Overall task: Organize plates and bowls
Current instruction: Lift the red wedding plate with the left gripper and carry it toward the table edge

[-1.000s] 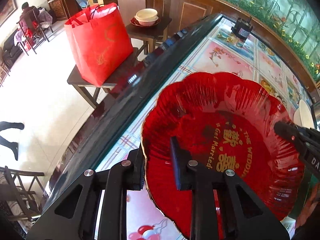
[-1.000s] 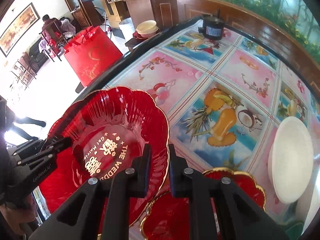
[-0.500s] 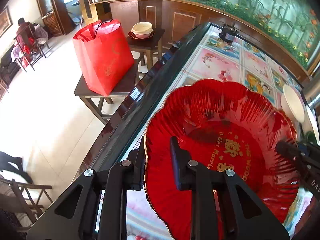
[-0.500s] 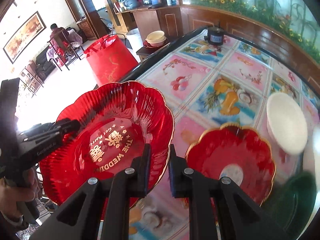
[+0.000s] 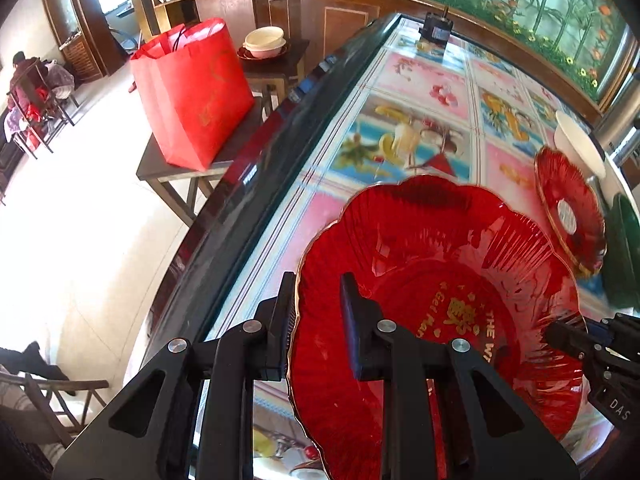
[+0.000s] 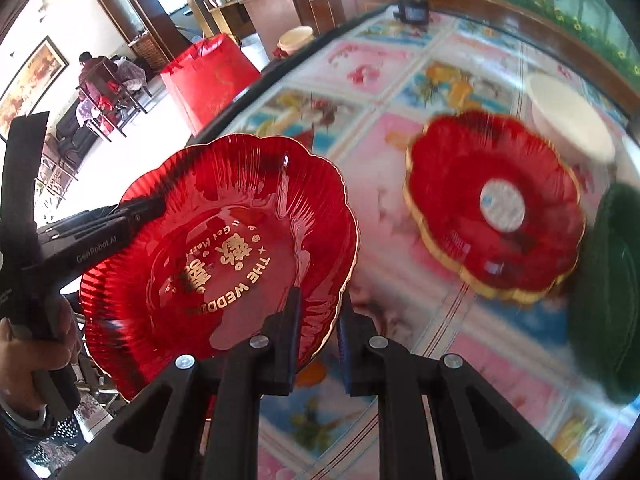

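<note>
The large red plate (image 5: 440,300), scalloped with a gilt rim and gold wedding lettering, hangs in the air over the near left part of the surface (image 5: 424,92), carried by its rim from both sides. The left gripper (image 5: 316,320) has its jaws pinching the plate's left edge, one finger above and one below; the right gripper (image 6: 318,328) has its jaws pinching the opposite edge the same way. On the surface to the right lies a smaller red plate (image 6: 492,204), the likely stacking spot, with a white plate (image 6: 568,120) beyond it and a dark green dish (image 6: 608,292) just to its right.

The risk, as I judge it, lies in the two thin rim grips: if the hands drift apart or twist unevenly, the glossy rim may slip from one side and the plate swing or drop onto the smaller one. Lowering off-centre could also knock the green dish.

Both grippers point steeply down, the person's left hand (image 6: 36,344) wrapped round its handle
</note>
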`<state>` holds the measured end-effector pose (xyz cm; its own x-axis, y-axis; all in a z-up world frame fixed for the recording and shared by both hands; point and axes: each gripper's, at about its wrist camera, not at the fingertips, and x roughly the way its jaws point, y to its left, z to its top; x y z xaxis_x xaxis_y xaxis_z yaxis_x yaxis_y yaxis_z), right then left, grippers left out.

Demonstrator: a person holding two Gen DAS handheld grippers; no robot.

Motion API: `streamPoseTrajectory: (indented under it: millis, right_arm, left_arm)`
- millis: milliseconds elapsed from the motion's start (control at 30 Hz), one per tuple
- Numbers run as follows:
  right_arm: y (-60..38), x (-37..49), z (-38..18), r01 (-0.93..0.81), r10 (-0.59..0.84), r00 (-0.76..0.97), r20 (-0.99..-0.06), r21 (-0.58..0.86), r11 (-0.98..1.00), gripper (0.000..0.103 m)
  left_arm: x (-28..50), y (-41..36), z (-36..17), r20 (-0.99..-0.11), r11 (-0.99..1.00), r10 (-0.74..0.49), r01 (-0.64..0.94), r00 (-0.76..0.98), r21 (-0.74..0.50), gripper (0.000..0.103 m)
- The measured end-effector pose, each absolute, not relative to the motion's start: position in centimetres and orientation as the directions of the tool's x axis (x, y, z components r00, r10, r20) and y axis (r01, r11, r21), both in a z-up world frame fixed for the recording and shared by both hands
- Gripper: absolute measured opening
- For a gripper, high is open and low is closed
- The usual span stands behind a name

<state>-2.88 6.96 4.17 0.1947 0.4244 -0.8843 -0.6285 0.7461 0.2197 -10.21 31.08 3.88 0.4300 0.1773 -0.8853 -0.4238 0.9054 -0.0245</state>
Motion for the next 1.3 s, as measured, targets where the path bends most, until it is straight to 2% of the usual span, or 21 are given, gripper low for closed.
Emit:
streamPoseTrajectory:
  millis: [200, 233, 300, 367, 400, 433, 500, 533, 967, 1300]
  right_arm:
    - [6.9, -4.2, 2.7, -0.627, 0.403, 0.194, -0.894, 0.203, 0.753, 0.016]
    - [6.9, -4.3, 2.5, -0.626, 0.407, 0.191, -0.893, 0.209, 0.752, 0.016]
    - [7.0, -4.8, 2.3, -0.626, 0.407, 0.198, -0.892, 0.204, 0.752, 0.016]
    - [7.0, -5.0, 2.2, -0.624, 0.405, 0.197, -0.893, 0.205, 0.754, 0.017]
    - [6.9, -5.1, 2.3, -0.621, 0.406, 0.203, -0.891, 0.203, 0.757, 0.021]
    - [6.8, -5.0, 2.3, -0.617, 0.399, 0.207, -0.893, 0.198, 0.762, 0.030]
    - [6.7, -4.9, 2.2, -0.610, 0.395, 0.197, -0.897, 0.204, 0.766, 0.041]
    - [6.4, -4.9, 2.3, -0.606, 0.399, 0.197, -0.896, 0.209, 0.768, 0.043]
    - [3.9, -4.9, 3.8, -0.581, 0.437, 0.199, -0.877, 0.253, 0.773, 0.049]
    - [2.8, -4.6, 4.4, -0.568, 0.453, 0.193, -0.870, 0.277, 0.775, 0.052]
  left_arm:
    - [-10.6, 31.4, 3.0, -0.875, 0.908, 0.175, -0.418, 0.451, -0.035, 0.024]
    - [-10.6, 31.5, 2.9, -0.876, 0.907, 0.178, -0.419, 0.449, -0.030, 0.029]
    - [-10.8, 31.7, 2.6, -0.873, 0.907, 0.165, -0.418, 0.459, -0.048, 0.031]
    - [-11.0, 31.9, 2.6, -0.871, 0.905, 0.163, -0.422, 0.463, -0.055, 0.039]
    - [-11.1, 32.0, 2.6, -0.872, 0.904, 0.166, -0.424, 0.460, -0.051, 0.052]
    - [-11.2, 32.2, 2.7, -0.871, 0.902, 0.171, -0.428, 0.461, -0.050, 0.060]
    - [-11.5, 32.4, 3.1, -0.860, 0.898, 0.193, -0.439, 0.472, -0.040, 0.061]
    - [-11.6, 32.4, 3.3, -0.859, 0.898, 0.198, -0.439, 0.472, -0.034, 0.061]
    - [-12.1, 32.4, 6.7, -0.839, 0.883, 0.245, -0.470, 0.487, -0.015, 0.061]
    - [-11.1, 30.5, 8.8, -0.827, 0.898, 0.230, -0.439, 0.514, -0.023, 0.061]
